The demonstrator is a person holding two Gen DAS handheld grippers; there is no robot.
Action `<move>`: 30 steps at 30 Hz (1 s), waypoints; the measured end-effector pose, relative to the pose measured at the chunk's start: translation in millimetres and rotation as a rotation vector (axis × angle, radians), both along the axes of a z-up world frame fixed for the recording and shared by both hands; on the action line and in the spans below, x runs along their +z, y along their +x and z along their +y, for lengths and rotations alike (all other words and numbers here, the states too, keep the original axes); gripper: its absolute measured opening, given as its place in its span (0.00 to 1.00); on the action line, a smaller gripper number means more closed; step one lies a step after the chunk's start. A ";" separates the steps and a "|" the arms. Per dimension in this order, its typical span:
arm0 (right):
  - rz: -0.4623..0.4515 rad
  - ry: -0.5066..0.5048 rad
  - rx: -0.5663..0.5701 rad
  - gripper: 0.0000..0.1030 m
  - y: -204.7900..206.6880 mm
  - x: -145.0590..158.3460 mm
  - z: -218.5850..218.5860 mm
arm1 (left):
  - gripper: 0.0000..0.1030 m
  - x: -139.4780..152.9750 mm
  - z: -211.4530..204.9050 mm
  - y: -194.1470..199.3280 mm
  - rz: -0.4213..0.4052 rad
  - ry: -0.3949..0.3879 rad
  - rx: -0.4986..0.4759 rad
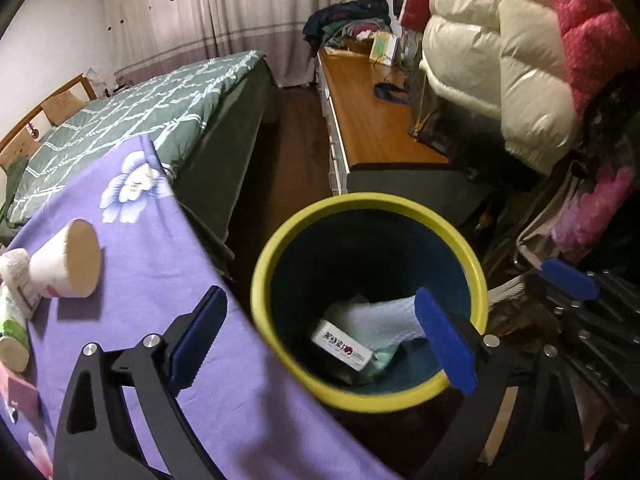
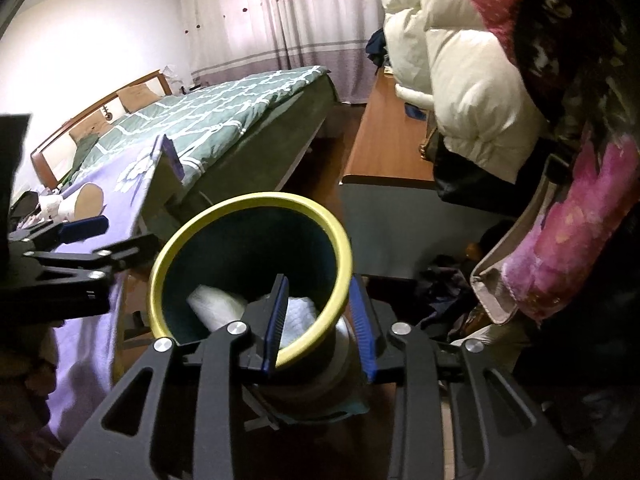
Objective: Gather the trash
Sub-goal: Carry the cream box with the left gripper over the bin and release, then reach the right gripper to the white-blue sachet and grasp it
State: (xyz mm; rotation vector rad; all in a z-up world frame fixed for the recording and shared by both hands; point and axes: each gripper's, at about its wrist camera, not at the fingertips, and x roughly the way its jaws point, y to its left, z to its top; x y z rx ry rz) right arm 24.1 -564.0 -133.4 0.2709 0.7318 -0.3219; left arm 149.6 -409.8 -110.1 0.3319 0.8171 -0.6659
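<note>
A yellow-rimmed bin (image 1: 267,252) with a dark inside stands beside the purple-clothed table (image 1: 168,264). A white printed box (image 1: 344,346) and a white paper towel (image 1: 380,316) lie at the bottom of the bin. My left gripper (image 1: 320,294) hovers over the bin mouth, open, with nothing between its fingers. My right gripper (image 2: 320,280) is shut on the near right of the bin's rim (image 2: 160,268), one finger inside and one outside the wall. A paper cup (image 1: 68,264) lies on its side on the table with a crumpled tissue (image 1: 14,268) next to it.
A bed (image 1: 132,120) with a green quilt runs behind the table. A long wooden cabinet (image 1: 372,116) lines the right, with a white puffer coat (image 1: 500,60) and pink garments (image 1: 592,28) hanging over it. A narrow strip of dark floor (image 1: 288,152) separates bed and cabinet.
</note>
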 end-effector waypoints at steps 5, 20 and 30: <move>0.011 0.000 0.045 0.30 11.1 0.2 17.2 | 0.95 32.3 64.9 -14.1 -0.067 -0.051 0.079; 0.003 -0.003 0.377 0.30 85.2 28.5 159.5 | 0.95 71.9 324.3 -17.6 -0.194 -0.018 0.592; 0.004 -0.009 0.716 0.30 140.3 52.8 336.3 | 0.95 75.4 478.6 -6.4 -0.226 0.004 0.873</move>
